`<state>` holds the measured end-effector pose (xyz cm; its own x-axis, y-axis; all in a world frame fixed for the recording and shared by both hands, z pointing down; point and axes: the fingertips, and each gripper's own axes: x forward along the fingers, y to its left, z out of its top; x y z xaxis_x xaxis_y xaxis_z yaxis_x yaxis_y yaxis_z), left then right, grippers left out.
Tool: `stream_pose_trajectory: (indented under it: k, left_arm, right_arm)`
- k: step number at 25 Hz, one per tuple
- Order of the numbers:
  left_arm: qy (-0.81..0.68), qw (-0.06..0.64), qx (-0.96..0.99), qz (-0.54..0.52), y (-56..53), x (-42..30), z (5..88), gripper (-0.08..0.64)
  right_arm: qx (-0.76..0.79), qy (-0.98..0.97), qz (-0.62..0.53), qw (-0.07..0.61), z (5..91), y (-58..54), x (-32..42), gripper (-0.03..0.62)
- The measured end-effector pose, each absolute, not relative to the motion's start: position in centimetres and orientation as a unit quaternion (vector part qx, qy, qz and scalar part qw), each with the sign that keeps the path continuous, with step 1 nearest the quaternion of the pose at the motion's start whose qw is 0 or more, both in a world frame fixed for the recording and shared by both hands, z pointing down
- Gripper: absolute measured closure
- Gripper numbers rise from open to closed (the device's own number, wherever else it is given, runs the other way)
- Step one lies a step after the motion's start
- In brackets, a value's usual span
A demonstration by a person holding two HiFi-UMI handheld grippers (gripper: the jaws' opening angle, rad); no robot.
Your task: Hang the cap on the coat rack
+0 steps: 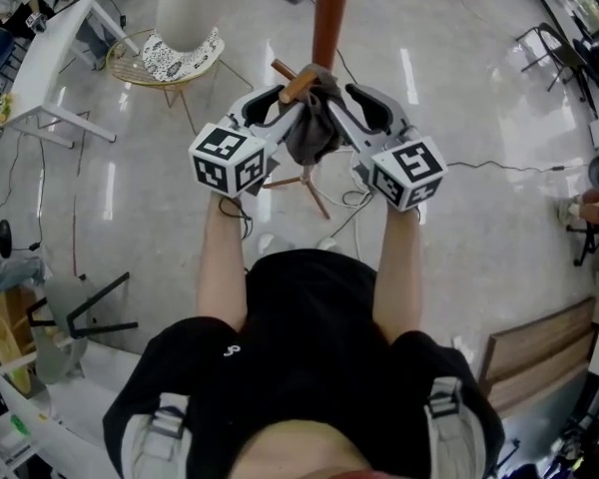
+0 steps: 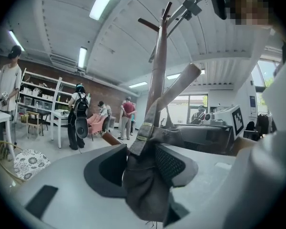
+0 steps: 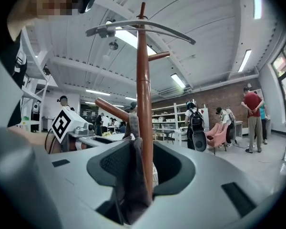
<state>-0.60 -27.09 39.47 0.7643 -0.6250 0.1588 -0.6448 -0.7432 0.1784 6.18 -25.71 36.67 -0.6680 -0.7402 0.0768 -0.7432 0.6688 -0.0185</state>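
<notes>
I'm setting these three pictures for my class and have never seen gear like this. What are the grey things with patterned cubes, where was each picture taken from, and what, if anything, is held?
A person stands with a hand-held grasping tool in each hand. The marker cubes are part of those tools. The head view comes from a camera on the person's head, looking down past the arms to the floor; there is no table. The other two pictures come from cameras riding on the left tool and the right tool, each looking along its own jaws. Both tools meet at a wooden coat rack, where a grey cap is draped over a peg. Both tools' jaws stand apart with cap fabric between them, so neither seems to squeeze it; the peg appears to carry it.
</notes>
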Motion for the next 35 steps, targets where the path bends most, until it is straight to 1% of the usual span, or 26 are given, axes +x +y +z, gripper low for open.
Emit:
stream_pose_trajectory:
  k: [2,4,8,11,13,14,16,17,20,22,29,35]
  left_arm:
    - [-0.344,0.099,0.933,0.037,-26.2,-1.3,39.1,0.379]
    - [-0.358,0.081,0.930,0.020,-25.3,-2.3,38.3,0.377]
    - [-0.417,0.062,0.906,-0.036,-24.6,-5.2,35.4,0.379]
    - [-0.451,0.050,0.888,-0.075,-24.1,-6.0,33.2,0.387]
    - [-0.476,0.048,0.873,-0.100,-23.9,-6.3,31.8,0.412]
    - [-0.492,0.050,0.862,-0.112,-24.0,-6.6,31.2,0.441]
    - [-0.530,0.055,0.836,-0.132,-24.0,-7.4,30.4,0.529]
    - [-0.546,0.057,0.824,-0.141,-24.0,-7.9,30.3,0.558]
    - [-0.569,0.060,0.807,-0.145,-23.5,-8.2,30.5,0.560]
    - [-0.576,0.058,0.804,-0.136,-23.1,-7.9,30.8,0.560]
    - [-0.590,0.038,0.800,-0.101,-22.1,-5.9,31.2,0.561]
    - [-0.600,0.030,0.795,-0.082,-21.8,-5.7,31.6,0.560]
  right_arm:
    - [0.389,-0.921,0.011,0.007,35.7,-25.2,6.2,0.448]
    - [0.374,-0.927,-0.008,-0.013,34.5,-24.9,6.3,0.449]
    - [0.370,-0.928,-0.031,-0.035,31.8,-26.2,6.3,0.492]
    - [0.390,-0.918,-0.028,-0.066,29.4,-27.3,7.3,0.527]
    - [0.406,-0.909,-0.023,-0.090,28.2,-27.3,8.3,0.552]
    - [0.414,-0.905,-0.019,-0.097,28.0,-27.1,8.6,0.561]
    - [0.427,-0.899,-0.012,-0.095,28.6,-26.6,9.1,0.581]
    - [0.433,-0.897,-0.006,-0.085,29.4,-26.4,9.2,0.590]
    - [0.449,-0.892,0.016,-0.050,31.6,-26.0,9.2,0.597]
    - [0.453,-0.891,0.013,-0.042,32.0,-25.6,9.1,0.597]
    - [0.447,-0.894,0.001,-0.044,32.4,-24.8,8.8,0.598]
    - [0.436,-0.899,-0.007,-0.047,32.1,-25.0,8.2,0.598]
